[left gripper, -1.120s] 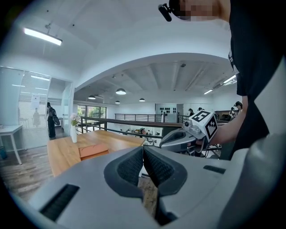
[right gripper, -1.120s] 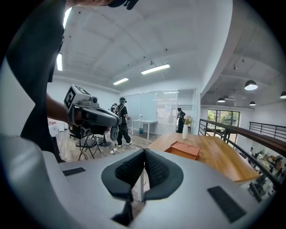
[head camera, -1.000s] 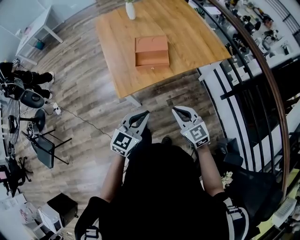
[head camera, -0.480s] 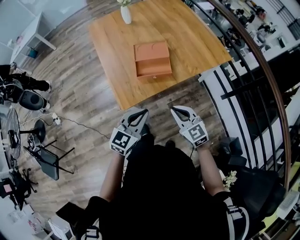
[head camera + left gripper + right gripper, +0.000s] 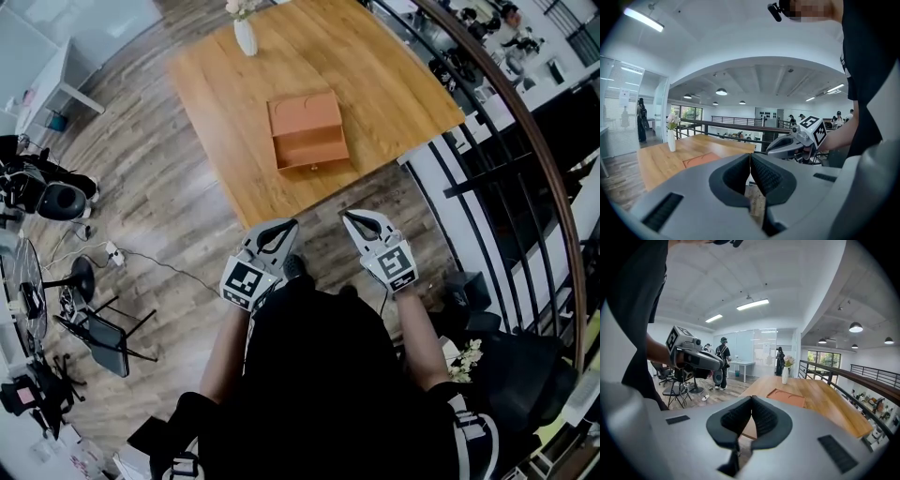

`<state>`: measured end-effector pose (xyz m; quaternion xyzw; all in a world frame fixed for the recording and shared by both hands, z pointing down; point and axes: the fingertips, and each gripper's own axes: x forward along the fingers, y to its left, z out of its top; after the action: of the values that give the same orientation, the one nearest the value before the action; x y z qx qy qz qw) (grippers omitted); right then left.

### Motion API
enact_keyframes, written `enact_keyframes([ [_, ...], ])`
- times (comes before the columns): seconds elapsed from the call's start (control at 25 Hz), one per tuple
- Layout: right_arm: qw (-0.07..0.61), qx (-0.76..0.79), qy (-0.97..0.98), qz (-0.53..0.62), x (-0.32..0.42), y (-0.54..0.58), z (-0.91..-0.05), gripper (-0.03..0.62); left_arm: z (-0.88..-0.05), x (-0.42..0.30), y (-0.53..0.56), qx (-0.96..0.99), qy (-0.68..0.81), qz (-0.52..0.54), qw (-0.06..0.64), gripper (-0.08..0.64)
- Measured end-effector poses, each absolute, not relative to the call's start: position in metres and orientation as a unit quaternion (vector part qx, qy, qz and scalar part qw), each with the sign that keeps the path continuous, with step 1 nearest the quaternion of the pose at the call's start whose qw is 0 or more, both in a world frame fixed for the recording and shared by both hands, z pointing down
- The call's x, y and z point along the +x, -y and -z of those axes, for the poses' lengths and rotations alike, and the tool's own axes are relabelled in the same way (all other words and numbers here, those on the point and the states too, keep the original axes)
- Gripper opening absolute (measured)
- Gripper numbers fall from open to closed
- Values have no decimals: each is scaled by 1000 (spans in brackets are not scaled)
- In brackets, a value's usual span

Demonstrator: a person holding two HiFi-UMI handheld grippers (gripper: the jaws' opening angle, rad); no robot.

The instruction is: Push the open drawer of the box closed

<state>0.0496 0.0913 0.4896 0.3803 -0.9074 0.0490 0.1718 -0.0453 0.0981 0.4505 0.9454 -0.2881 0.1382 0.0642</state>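
Observation:
A flat orange-brown box [image 5: 306,129] lies on the wooden table [image 5: 225,103] ahead, its drawer [image 5: 310,153] pulled out toward the near edge, with a small knob on its front. The same box [image 5: 702,159] shows low in the left gripper view, and the box [image 5: 789,397] shows in the right gripper view. My left gripper [image 5: 287,225] and right gripper [image 5: 345,217] are held side by side over the floor, short of the table. Both are shut with nothing between their tips. The left gripper [image 5: 749,156] and the right gripper [image 5: 751,399] show closed tips in their own views.
A white vase with flowers [image 5: 244,34] stands at the table's far side. A black railing [image 5: 487,141] curves along the right of the table. Chairs, stands and cables [image 5: 66,281] crowd the floor at the left. People stand far off in the room.
The table and box have drifted slightly down and right in the head view as I come closer. Both grippers keep the same shut pose in front of me.

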Motion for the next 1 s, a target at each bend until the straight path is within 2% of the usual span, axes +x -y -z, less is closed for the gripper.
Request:
enact_keyframes([
  [1.0,198,407,890,-61,-18,-33,-508,17,-464,-109,-42,957,246,-135,75,23],
])
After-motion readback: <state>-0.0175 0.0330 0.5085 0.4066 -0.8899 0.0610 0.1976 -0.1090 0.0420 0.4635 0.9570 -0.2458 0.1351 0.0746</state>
